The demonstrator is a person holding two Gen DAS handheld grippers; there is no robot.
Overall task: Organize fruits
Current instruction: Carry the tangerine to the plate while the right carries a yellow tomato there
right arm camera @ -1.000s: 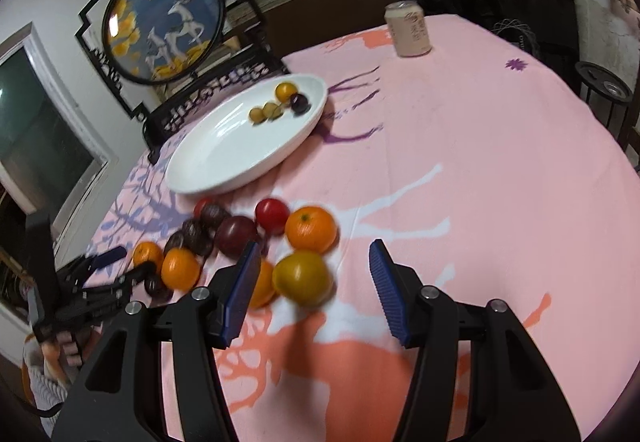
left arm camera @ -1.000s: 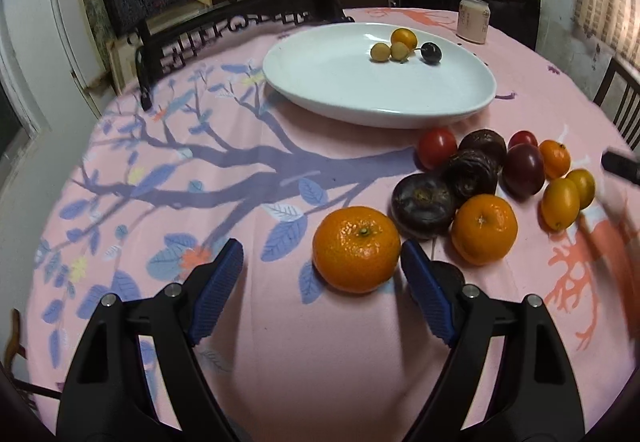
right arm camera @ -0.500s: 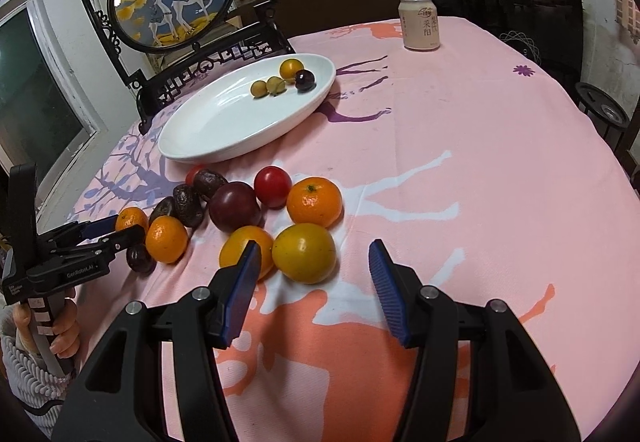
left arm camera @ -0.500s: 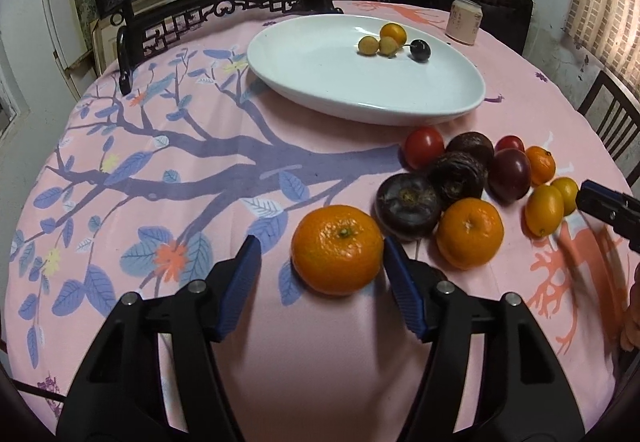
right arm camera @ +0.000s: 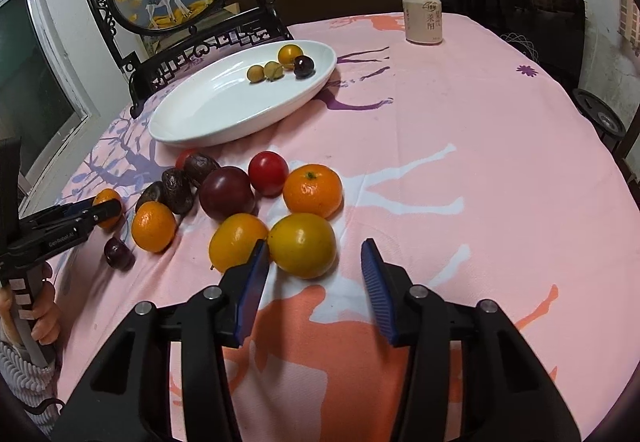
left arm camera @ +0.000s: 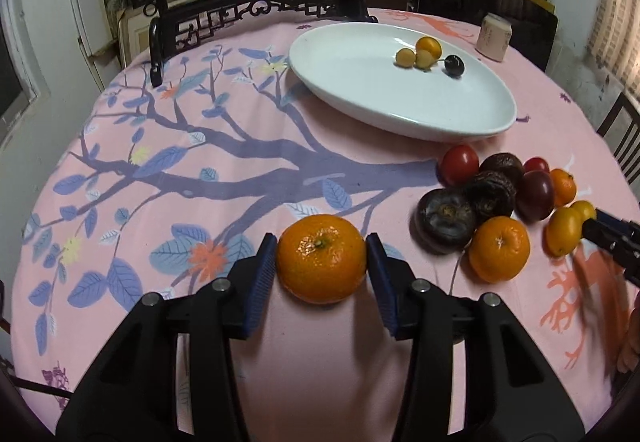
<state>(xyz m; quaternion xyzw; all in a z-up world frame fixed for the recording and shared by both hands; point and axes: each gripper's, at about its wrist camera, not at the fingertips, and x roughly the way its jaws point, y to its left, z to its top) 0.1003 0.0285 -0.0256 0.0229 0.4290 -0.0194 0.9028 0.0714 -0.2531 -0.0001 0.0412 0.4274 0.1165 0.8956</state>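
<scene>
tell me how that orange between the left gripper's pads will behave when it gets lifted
The orange is round, so it would likely roll if released on the flat tablecloth. Its dimpled peel against the left gripper's ribbed pads probably grips well. Hard squeezing may bruise it.

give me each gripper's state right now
left gripper: shut on the orange.
right gripper: open, yellow fruit between its fingers, not gripped.
</scene>
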